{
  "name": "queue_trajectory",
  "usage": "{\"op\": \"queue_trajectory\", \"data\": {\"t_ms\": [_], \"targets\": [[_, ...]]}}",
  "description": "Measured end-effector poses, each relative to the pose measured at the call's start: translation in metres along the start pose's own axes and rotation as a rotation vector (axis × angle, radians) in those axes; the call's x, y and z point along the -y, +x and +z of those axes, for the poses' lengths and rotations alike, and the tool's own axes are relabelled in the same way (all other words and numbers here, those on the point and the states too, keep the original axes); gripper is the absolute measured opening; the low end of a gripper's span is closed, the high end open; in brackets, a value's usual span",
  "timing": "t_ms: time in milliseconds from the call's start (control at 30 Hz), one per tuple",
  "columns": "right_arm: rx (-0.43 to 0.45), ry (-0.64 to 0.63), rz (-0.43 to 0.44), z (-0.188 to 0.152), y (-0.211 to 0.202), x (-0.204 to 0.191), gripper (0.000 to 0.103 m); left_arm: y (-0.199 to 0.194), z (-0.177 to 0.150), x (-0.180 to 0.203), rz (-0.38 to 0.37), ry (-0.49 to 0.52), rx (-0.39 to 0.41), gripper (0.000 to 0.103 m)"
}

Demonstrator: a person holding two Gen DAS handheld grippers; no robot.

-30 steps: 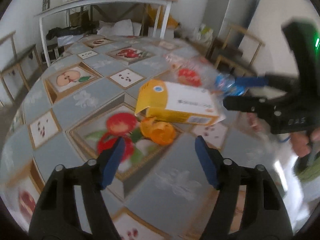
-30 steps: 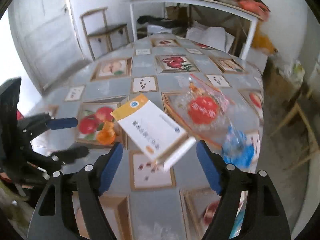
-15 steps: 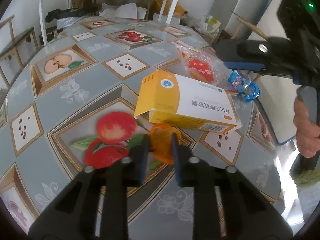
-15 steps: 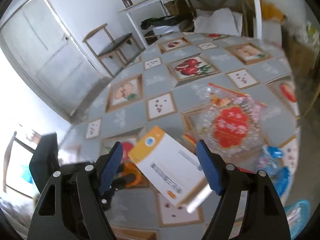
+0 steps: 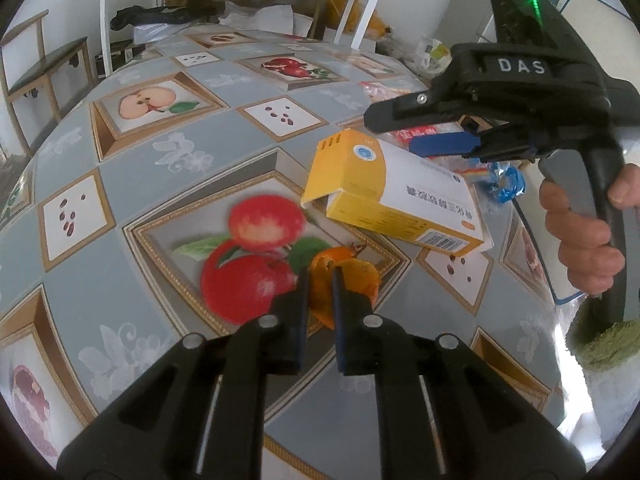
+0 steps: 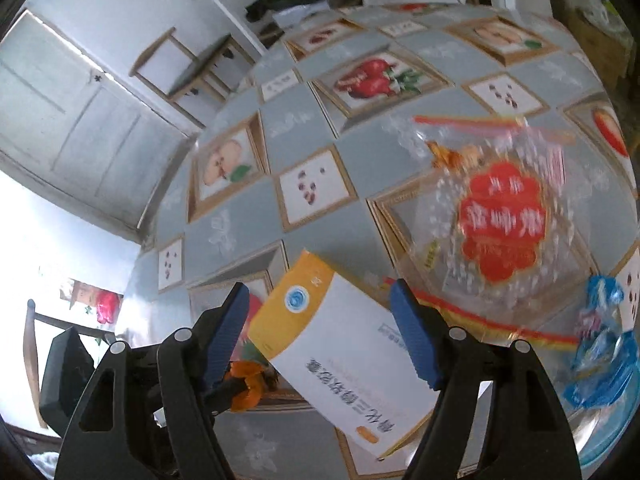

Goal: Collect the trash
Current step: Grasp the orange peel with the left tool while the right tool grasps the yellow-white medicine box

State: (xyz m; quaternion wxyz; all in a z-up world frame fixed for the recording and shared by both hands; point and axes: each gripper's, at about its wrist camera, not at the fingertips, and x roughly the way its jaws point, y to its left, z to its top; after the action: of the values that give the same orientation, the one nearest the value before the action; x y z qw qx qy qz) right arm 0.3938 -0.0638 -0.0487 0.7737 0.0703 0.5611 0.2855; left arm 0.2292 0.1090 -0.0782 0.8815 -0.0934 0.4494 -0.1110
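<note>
My left gripper [image 5: 320, 280] pinches the curly orange peel [image 5: 352, 280]. My right gripper [image 6: 320, 316] is wide apart over the yellow-and-white cardboard box [image 6: 340, 360].

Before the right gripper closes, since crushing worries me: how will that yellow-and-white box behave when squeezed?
The box looks like thin card with one end flap open, so it probably dents and weighs little. It lies flat, so it is unlikely to roll, though the right gripper might slide it.

The right gripper [image 6: 320, 336] hangs spread wide over the yellow-and-white box [image 6: 340, 364] on the table [image 6: 240, 224]. Toward the table's right edge lie a clear bag [image 6: 500, 216] and blue wrapper [image 6: 600, 356]. Orange peel [image 6: 246, 384] sits lower left.
</note>
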Motion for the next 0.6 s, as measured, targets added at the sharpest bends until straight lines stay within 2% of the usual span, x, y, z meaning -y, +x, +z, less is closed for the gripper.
{"op": "queue_trajectory", "data": {"t_ms": [333, 600], "targets": [[-0.053, -0.022, -0.04, -0.031, -0.004, -0.014, 0.071, -0.014, -0.019, 0.003, 0.009, 0.013, 0.005, 0.009], [-0.075, -0.196, -0.188, -0.058, 0.001, -0.045, 0.074, -0.029, -0.037, -0.007, -0.011, -0.018, 0.009, 0.009]]}}
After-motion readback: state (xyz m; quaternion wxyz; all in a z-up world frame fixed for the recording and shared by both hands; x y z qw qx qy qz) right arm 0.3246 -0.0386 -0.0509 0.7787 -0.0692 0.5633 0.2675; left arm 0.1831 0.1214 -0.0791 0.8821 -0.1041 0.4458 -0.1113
